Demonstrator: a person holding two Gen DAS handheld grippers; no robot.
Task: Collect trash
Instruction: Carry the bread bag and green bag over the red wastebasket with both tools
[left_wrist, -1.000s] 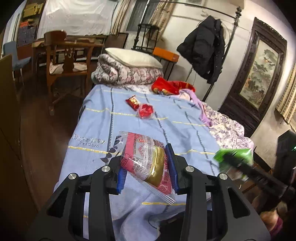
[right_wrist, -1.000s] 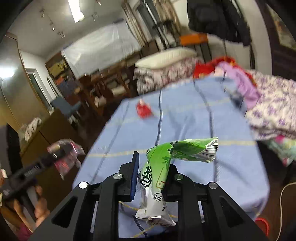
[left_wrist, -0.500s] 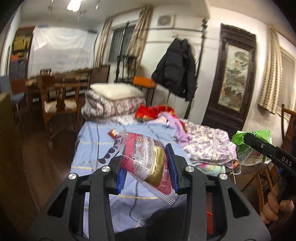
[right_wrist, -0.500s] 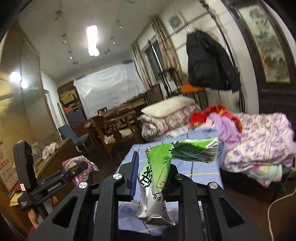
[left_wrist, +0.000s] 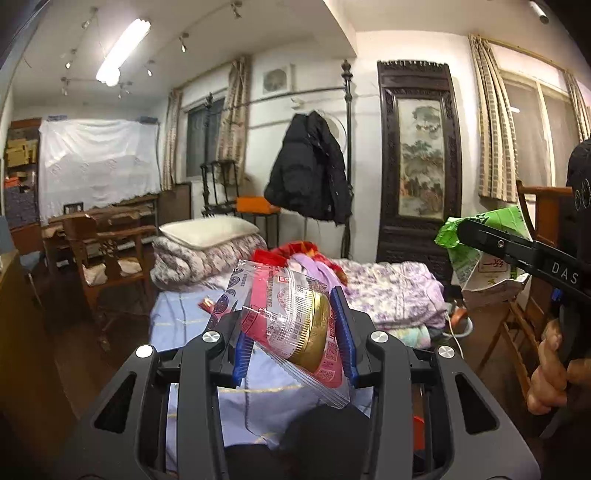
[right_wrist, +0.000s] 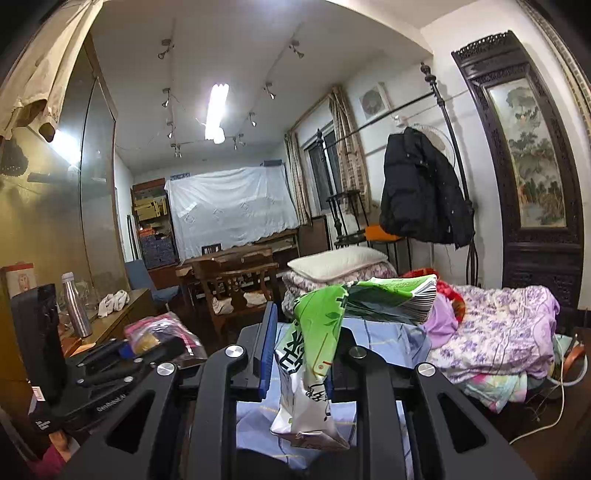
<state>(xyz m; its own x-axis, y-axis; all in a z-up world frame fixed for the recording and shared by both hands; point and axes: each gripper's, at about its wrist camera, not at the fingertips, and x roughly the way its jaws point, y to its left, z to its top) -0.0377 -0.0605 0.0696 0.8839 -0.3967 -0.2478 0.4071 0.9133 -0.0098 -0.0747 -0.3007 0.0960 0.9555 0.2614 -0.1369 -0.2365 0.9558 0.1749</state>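
Left tool (left_wrist: 293, 334) clamps pink wrapper (left_wrist: 291, 317); right tool (right_wrist: 301, 341) pinches green packet (right_wrist: 321, 332). Both now lifted clear of bed (left_wrist: 184, 321), views swung from blue sheet up to room: pickup done, bin next, none visible. Small red wrapper (left_wrist: 206, 305) left on bed. Ahead: wooden chair (left_wrist: 107, 251), black coat (left_wrist: 310, 173) on rack.

Right gripper (left_wrist: 480, 236), on its side at three o'clock in the left wrist view: the white letters "DAS" stood there.
Left gripper (right_wrist: 147, 347), on its body at eight o'clock in the right wrist view: small pale lettering, too blurred to read.
Green wrapper (right_wrist: 321, 332): large dark printed characters, not legible.
Red wrapper (left_wrist: 291, 317): fine print and round seals, unreadable.
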